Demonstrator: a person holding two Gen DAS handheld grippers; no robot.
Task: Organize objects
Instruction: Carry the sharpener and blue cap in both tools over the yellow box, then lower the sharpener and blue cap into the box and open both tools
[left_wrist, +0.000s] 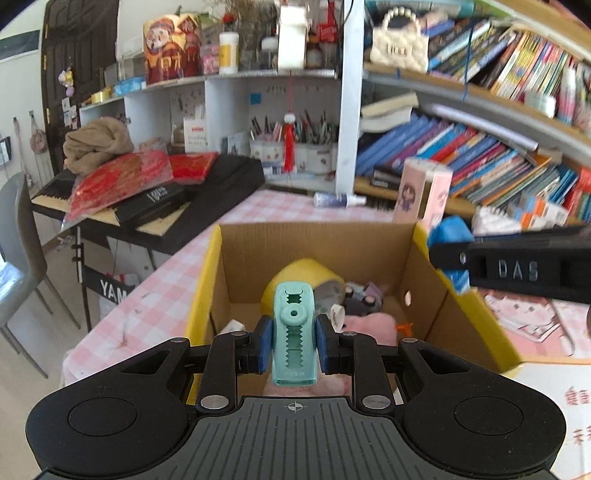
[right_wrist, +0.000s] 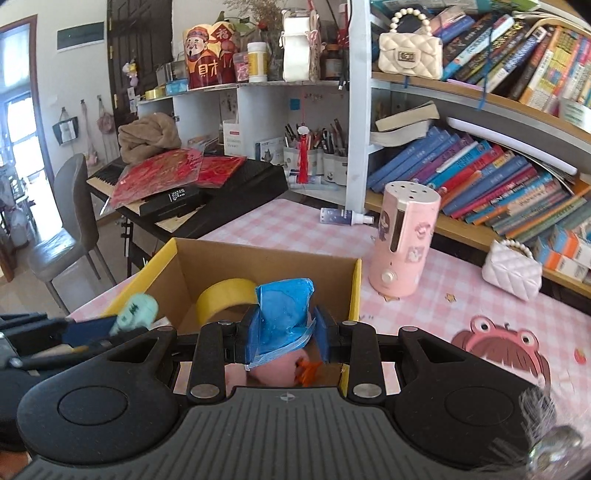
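Over the pink-checked bench (right_wrist: 288, 225), the open cardboard box (left_wrist: 314, 240) is the collecting point, and I hold both loads above it so they can, I judge, drop in with what already lies there. Inside the box, a yellow tape roll (left_wrist: 295, 273) leans toward the far wall and a pink plush toy (left_wrist: 369, 325) lies on the floor nearer me; between them sits a small grey-purple thing I cannot identify. My right tongs (right_wrist: 284, 332) are clenched on a crumpled blue packet (right_wrist: 282, 314), carried above the box's near right part; its contents are not readable, and it hides most of the plush below. My left tongs (left_wrist: 293, 343) are clenched on a mint-green clip (left_wrist: 293, 328) with saw-toothed jaws, held upright above the box's near edge. The box's near wall is cut off behind both tongs, so I cannot tell how much room remains there.
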